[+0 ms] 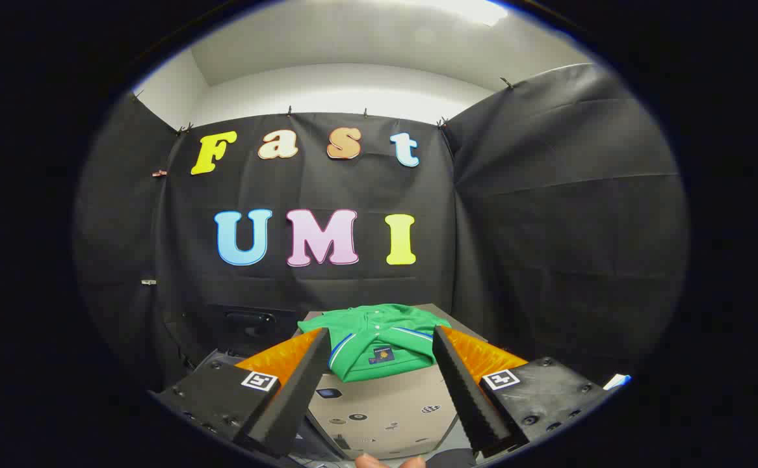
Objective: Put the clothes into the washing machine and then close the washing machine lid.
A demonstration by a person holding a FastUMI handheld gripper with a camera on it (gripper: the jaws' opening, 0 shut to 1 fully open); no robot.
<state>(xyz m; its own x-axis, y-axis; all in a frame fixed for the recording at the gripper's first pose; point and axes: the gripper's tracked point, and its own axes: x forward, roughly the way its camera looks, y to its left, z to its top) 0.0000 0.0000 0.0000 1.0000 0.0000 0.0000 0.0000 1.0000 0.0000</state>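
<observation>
The washing machine (385, 416), beige-topped with its lid down, sits at 6 o'clock beneath the gripper (379, 344). The gripper's fingers stand wide apart, gripping nothing. A folded green shirt (376, 338) lies on the lid's far end, at 12 o'clock from the fingertips, between them.

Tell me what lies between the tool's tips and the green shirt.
Nothing lies between them. In the gripper view the open tool has its fingers spread to either side of the folded green shirt, which rests on the beige surface.
</observation>
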